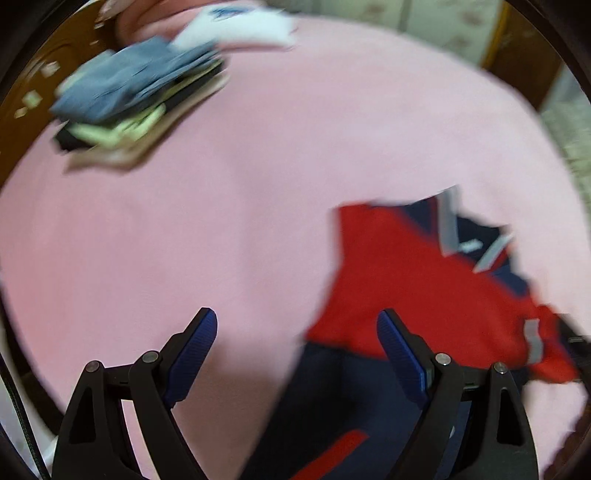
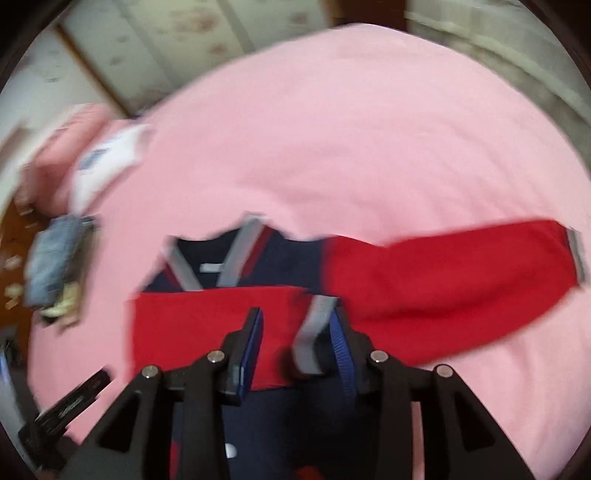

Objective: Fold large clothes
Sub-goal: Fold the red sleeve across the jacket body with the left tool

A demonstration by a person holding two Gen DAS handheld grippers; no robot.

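A red and navy jacket [image 2: 424,288] with grey trim lies on a pink sheet [image 2: 351,140]; it also shows in the left wrist view [image 1: 413,280]. One red sleeve [image 2: 480,266] stretches out to the right, the other is folded across the chest. My right gripper [image 2: 297,332] hovers over the folded sleeve with its jaws partly apart, the grey cuff [image 2: 314,339] between them; a grip is not clear. My left gripper [image 1: 297,332] is wide open and empty above the sheet at the jacket's left edge. Both views are blurred.
A stack of folded clothes with a blue denim piece on top [image 1: 140,92] sits at the far left of the sheet, also in the right wrist view [image 2: 55,258]. A white garment [image 1: 243,26] lies beyond it. Brown floor [image 1: 48,81] borders the sheet on the left.
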